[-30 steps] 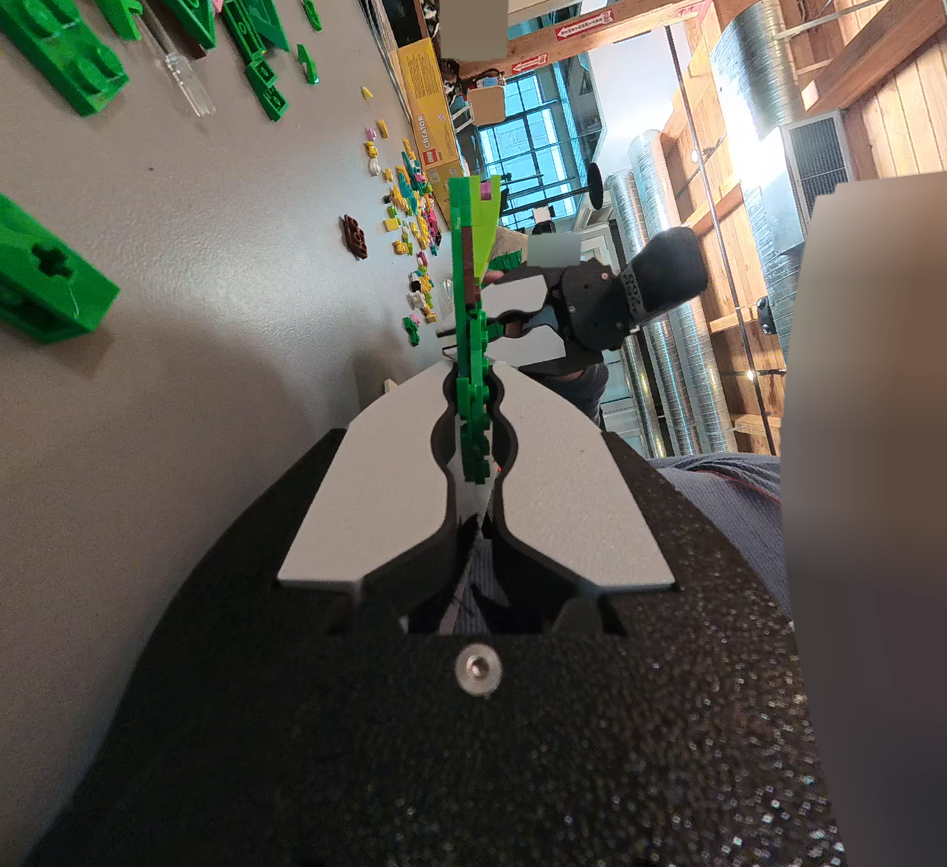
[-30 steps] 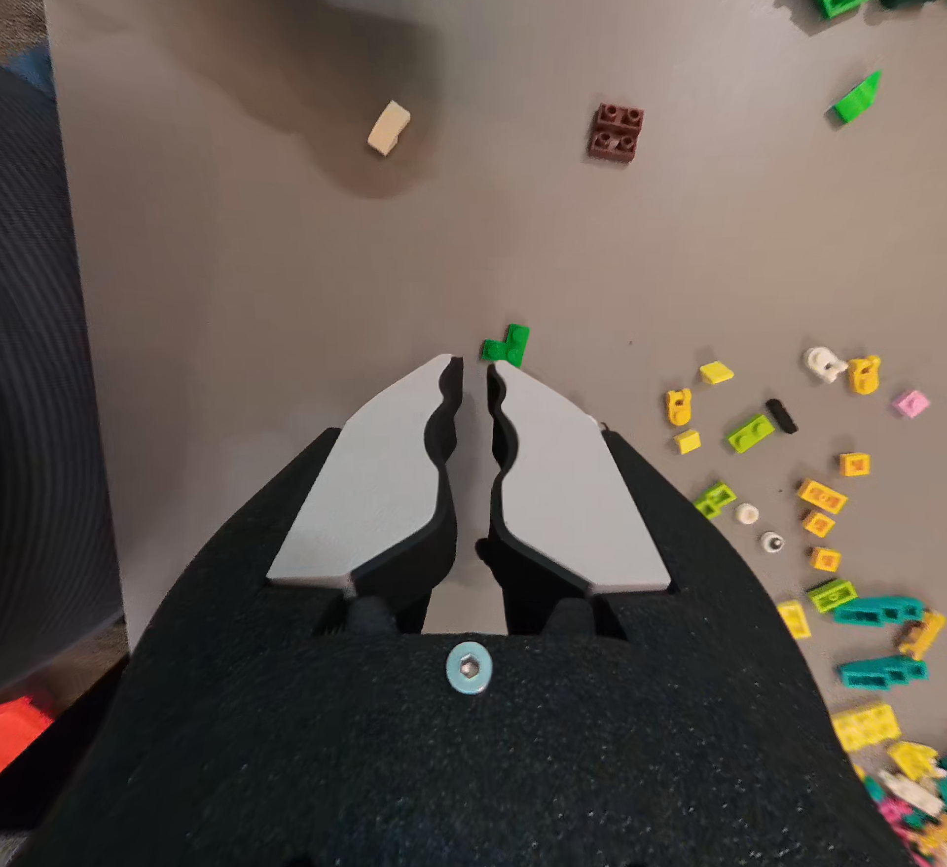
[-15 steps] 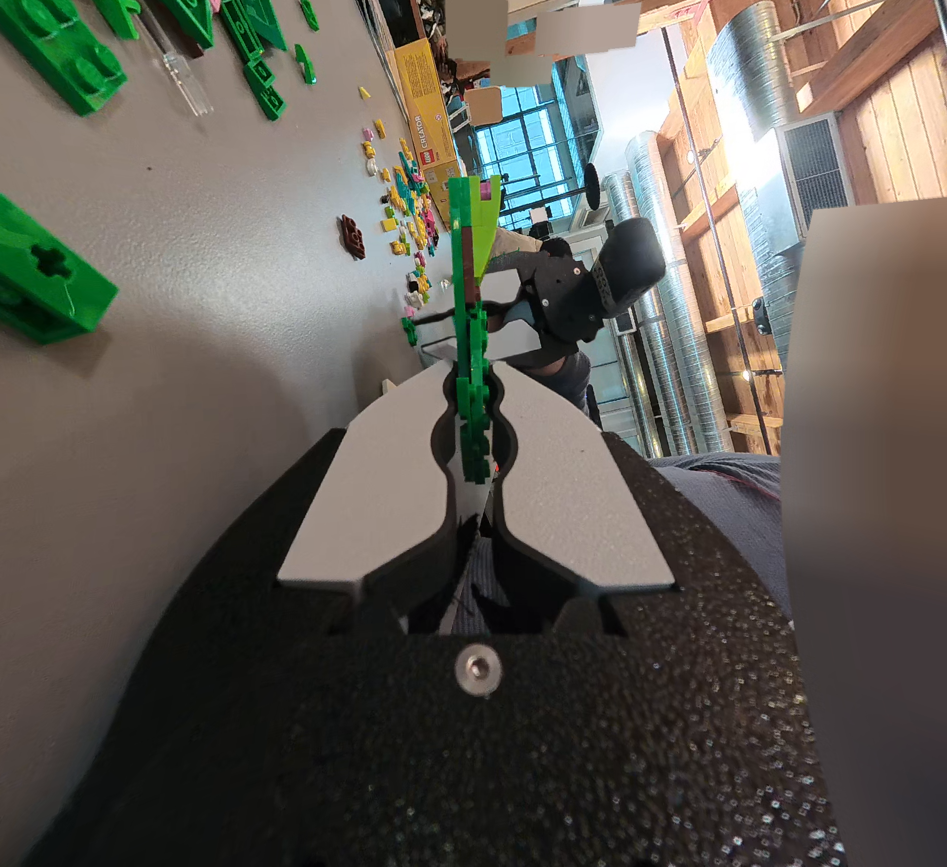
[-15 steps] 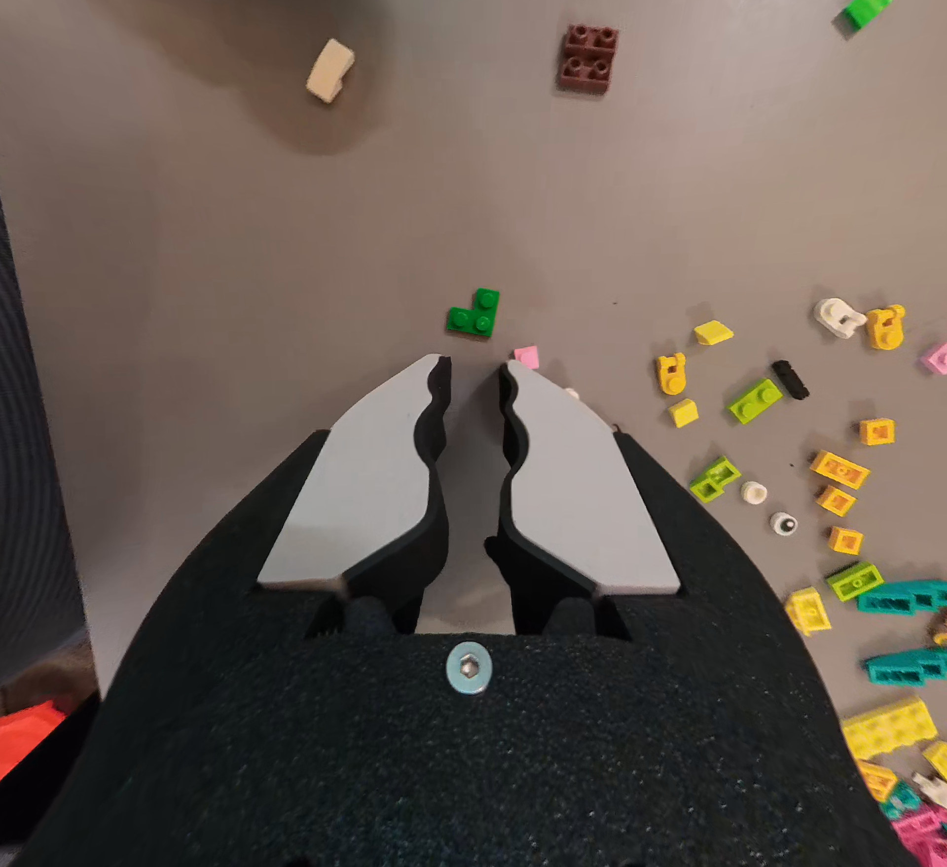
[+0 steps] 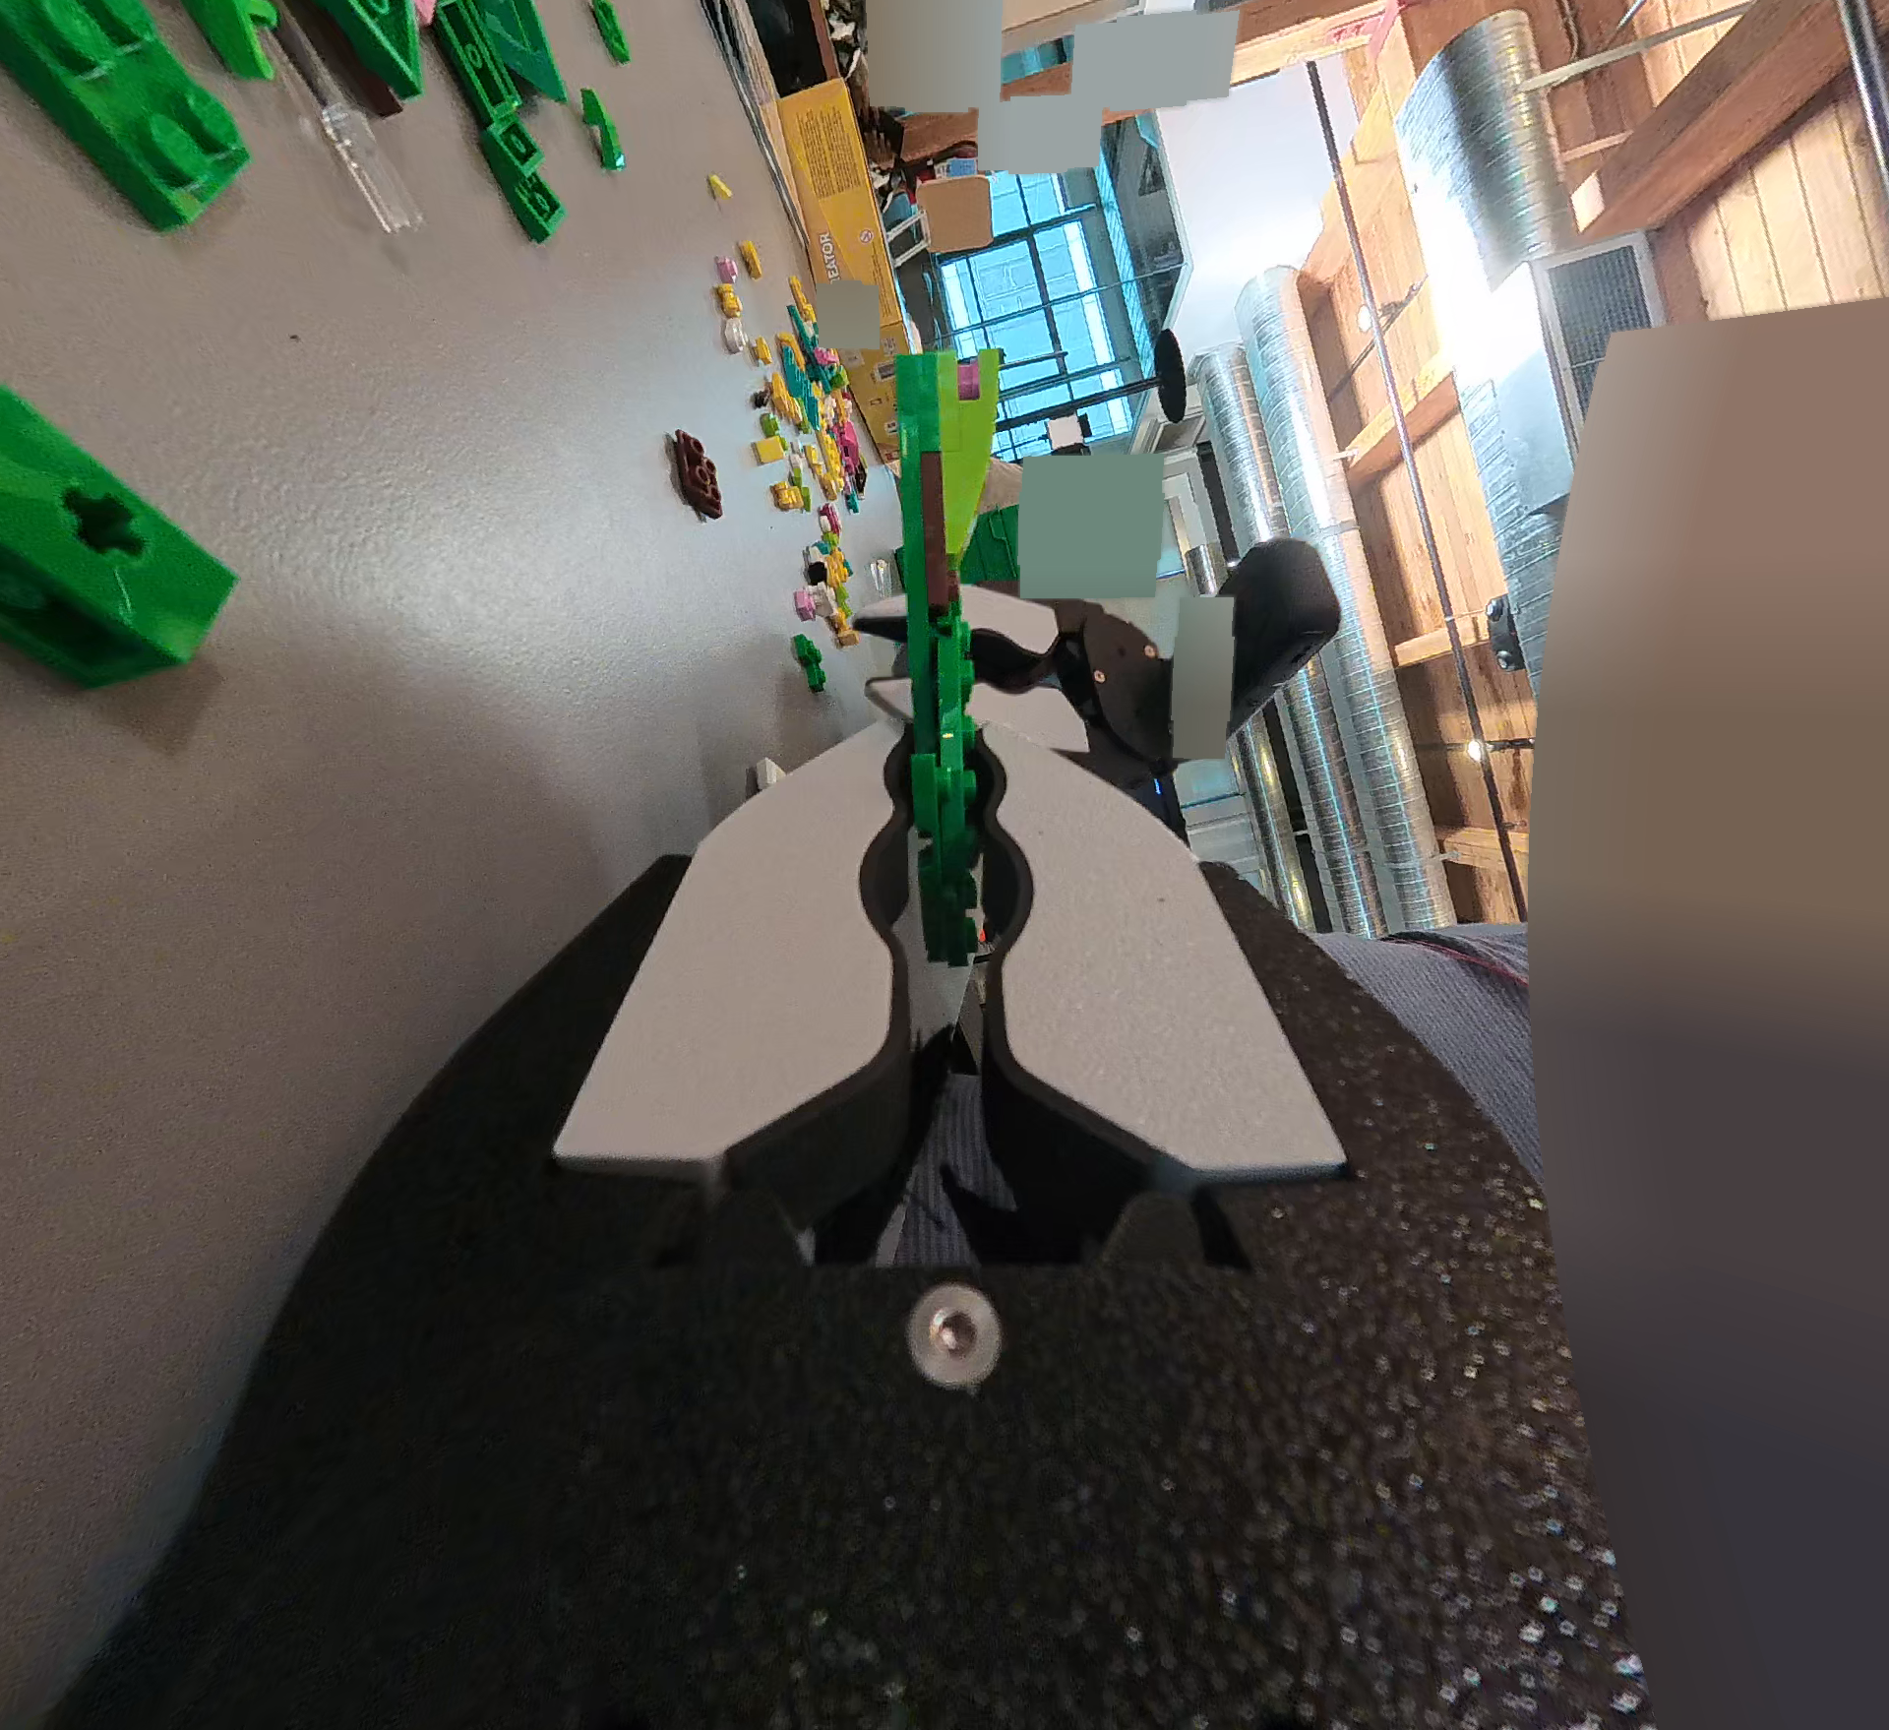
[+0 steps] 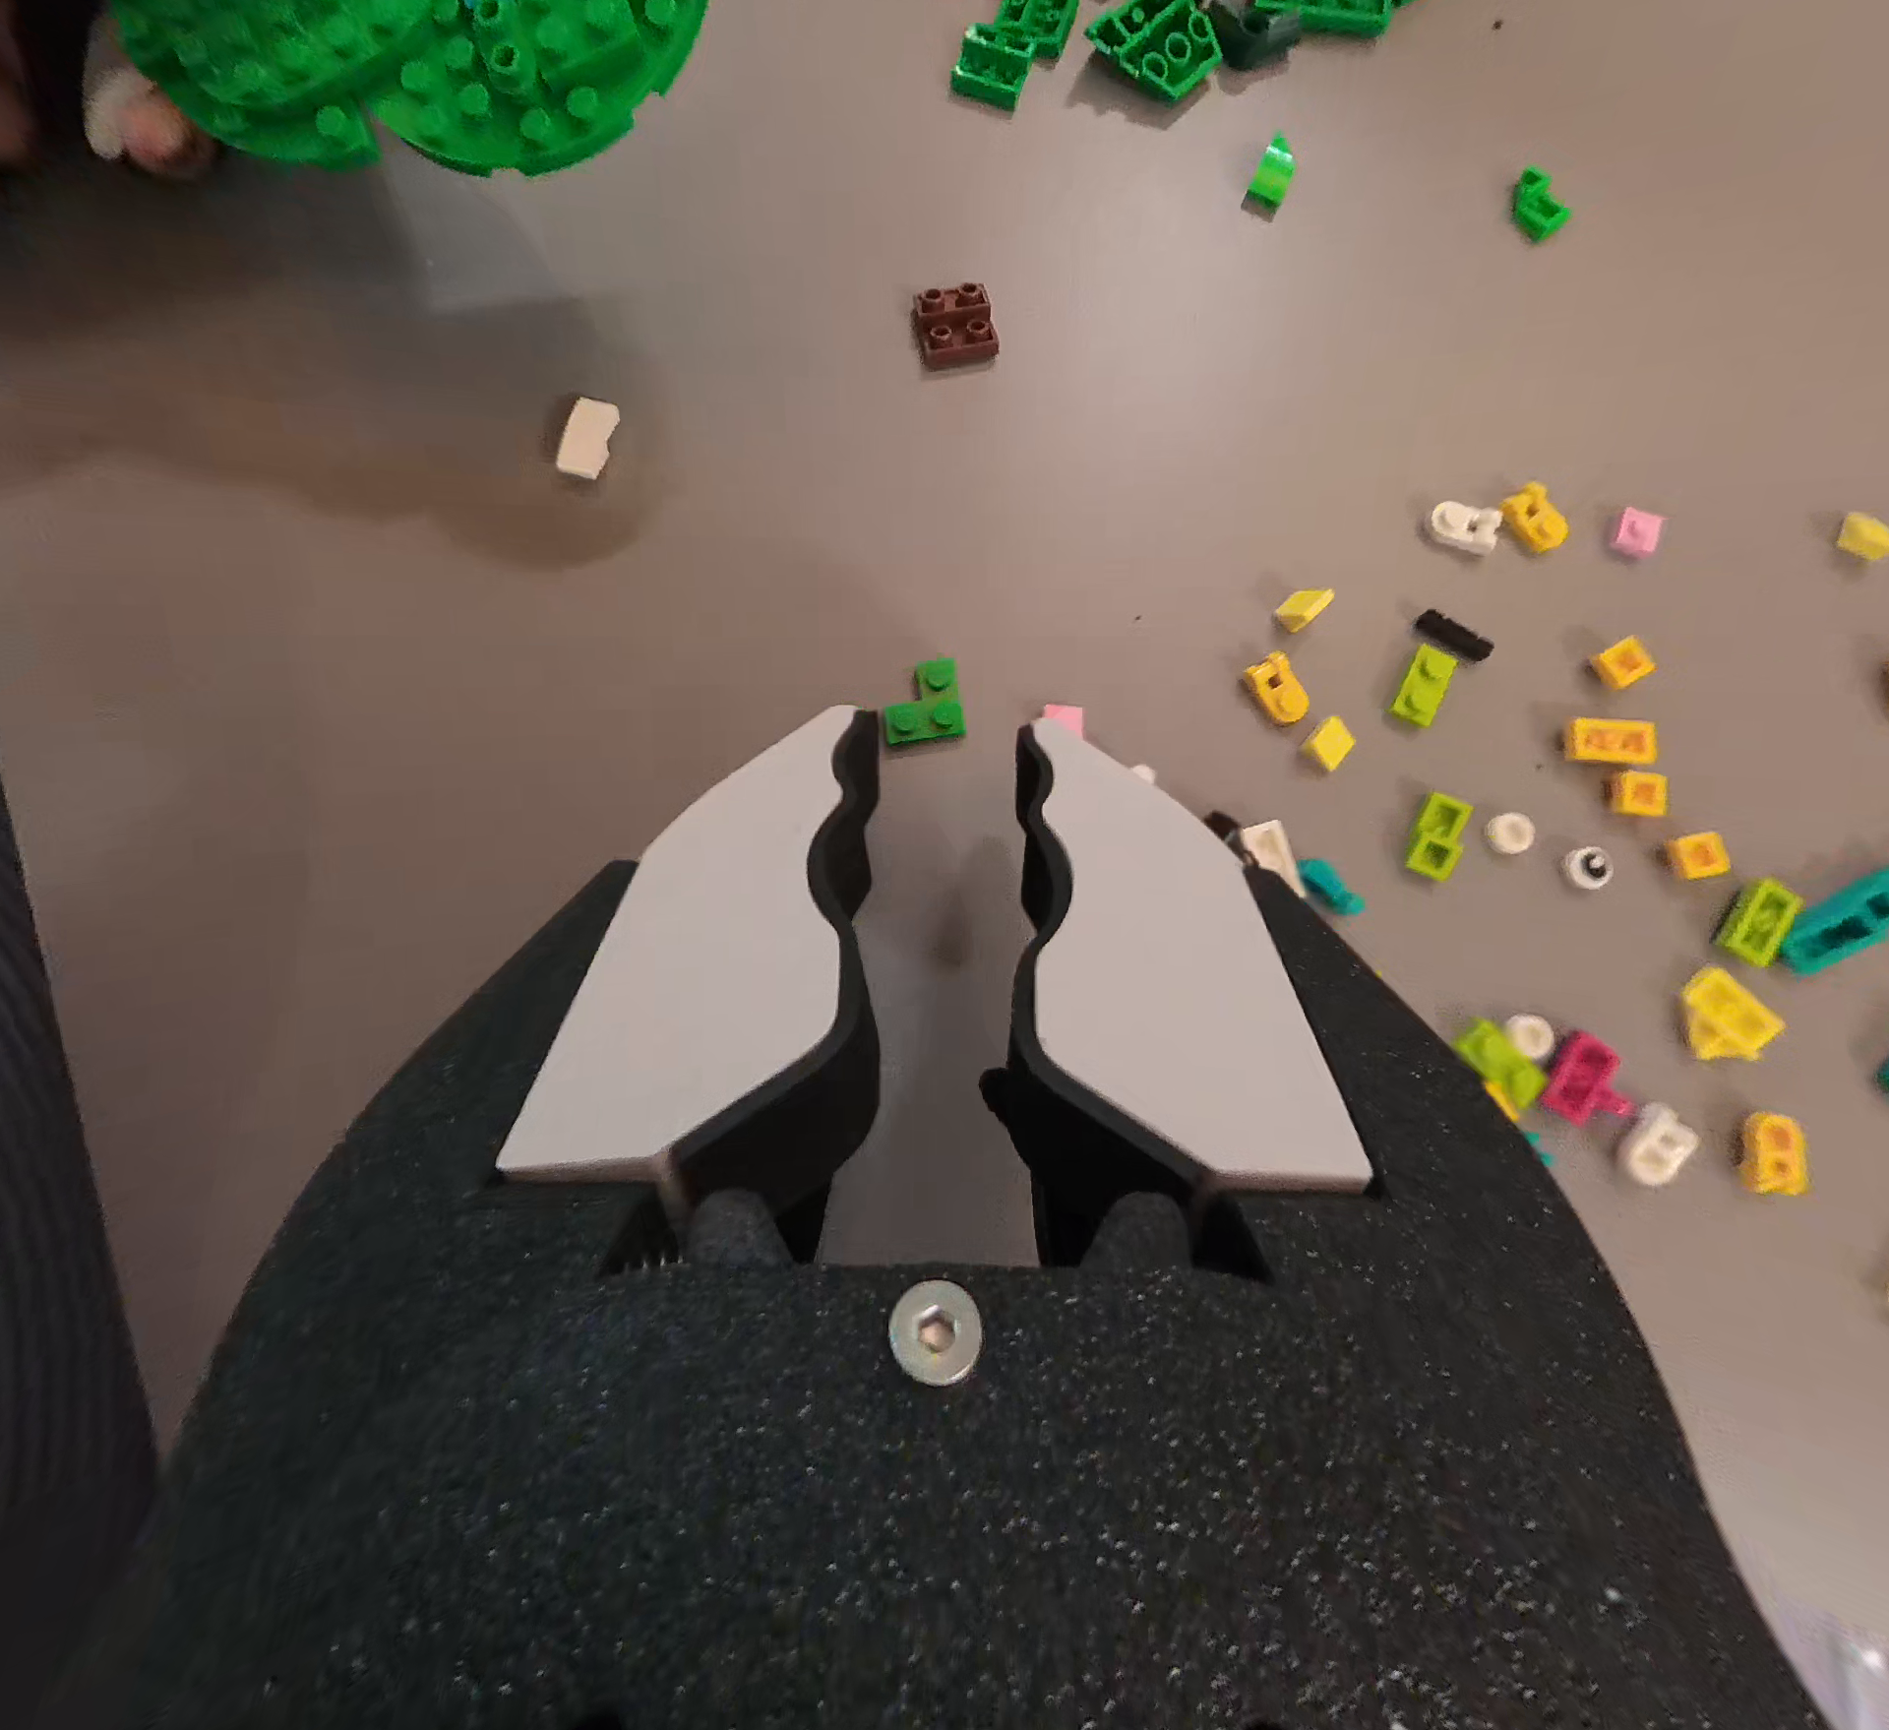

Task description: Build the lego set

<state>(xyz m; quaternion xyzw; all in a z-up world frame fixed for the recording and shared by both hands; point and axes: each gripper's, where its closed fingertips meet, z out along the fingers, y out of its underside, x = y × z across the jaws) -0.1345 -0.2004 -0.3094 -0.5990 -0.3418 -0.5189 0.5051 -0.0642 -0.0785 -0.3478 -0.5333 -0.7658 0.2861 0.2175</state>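
My left gripper (image 5: 946, 740) is shut on the edge of a green Lego plate assembly (image 5: 938, 659) and holds it upright above the grey table. The same round green assembly (image 6: 409, 14) shows at the top left of the right wrist view. My right gripper (image 6: 949, 725) is open and empty, low over the table, its left fingertip right beside a small green L-shaped plate (image 6: 928, 705). A small pink piece (image 6: 1063, 717) lies by its right fingertip. The right gripper also shows in the left wrist view (image 5: 981, 659), behind the assembly.
A brown 2x2 brick (image 6: 956, 326) and a cream piece (image 6: 586, 437) lie ahead on the table (image 6: 307, 659). Several small yellow, lime, teal and pink pieces (image 6: 1615, 812) are scattered to the right. Green bricks (image 6: 1155, 4) pile at the far edge. A yellow box (image 5: 833, 178) stands beyond. There is about 15 centimeters between the tips of the two grippers.
My right gripper has opened wider and moved up to the green L-shaped plate. Its view has tilted up, so the green assembly is in sight again. The left gripper holds still.
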